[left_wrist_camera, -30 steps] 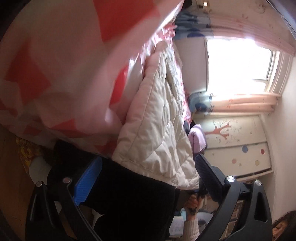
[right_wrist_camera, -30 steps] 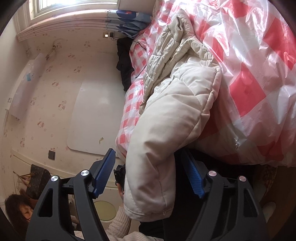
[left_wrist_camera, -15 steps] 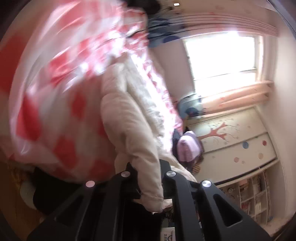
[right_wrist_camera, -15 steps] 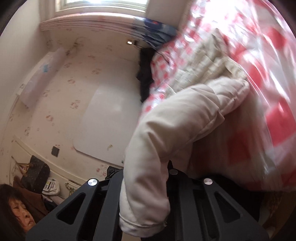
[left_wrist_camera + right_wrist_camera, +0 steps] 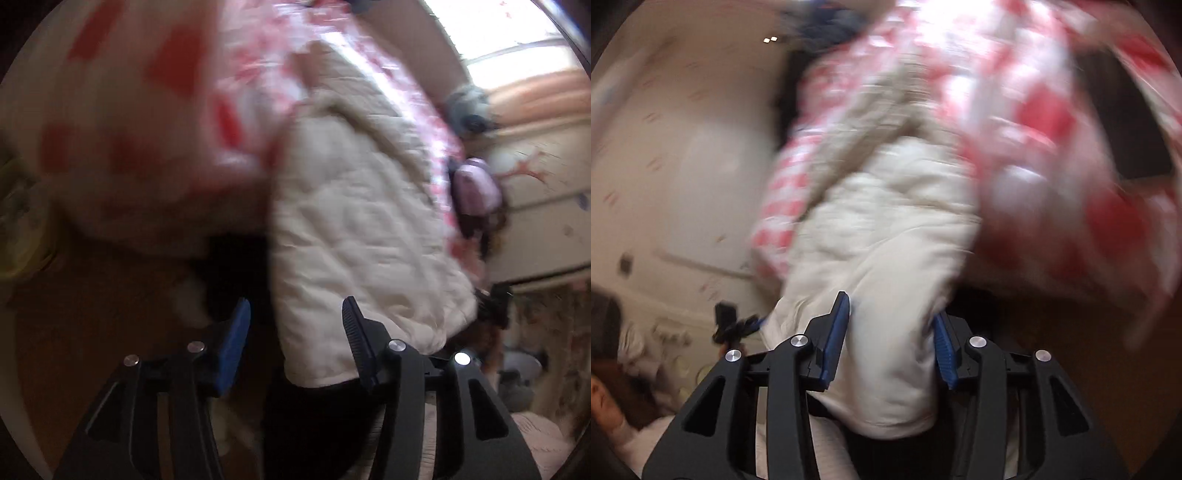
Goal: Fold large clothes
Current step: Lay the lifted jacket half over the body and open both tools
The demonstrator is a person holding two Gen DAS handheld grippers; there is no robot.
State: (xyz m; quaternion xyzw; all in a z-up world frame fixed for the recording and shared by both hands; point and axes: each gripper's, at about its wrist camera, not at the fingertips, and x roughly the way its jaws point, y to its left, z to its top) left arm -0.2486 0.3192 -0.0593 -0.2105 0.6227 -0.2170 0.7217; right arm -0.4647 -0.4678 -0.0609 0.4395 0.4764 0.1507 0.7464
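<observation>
A cream quilted jacket (image 5: 362,221) lies on a bed covered by a red-and-white checked sheet (image 5: 147,110), and its lower edge hangs over the side. My left gripper (image 5: 295,306) is opening. The hem sits between its jaws near the right pad, and a clear gap shows at the blue left pad. In the right wrist view the jacket's sleeve (image 5: 886,240) hangs down through my right gripper (image 5: 891,306). Its jaws are opening too, and the puffy sleeve fills the gap without looking pinched. Both views are blurred by motion.
The checked sheet (image 5: 1052,129) drapes over the bed edge with dark space below it. A purple bag (image 5: 478,184) and a bright window (image 5: 517,37) are at the far right. Wooden floor (image 5: 92,295) lies to the left. A papered wall (image 5: 683,147) and a person (image 5: 605,398) are at the left.
Both grippers shut on the jacket half a second ago and now stand partly apart again. Both cameras have swung, and the left one has risen, so the jacket looks closer and blurred.
</observation>
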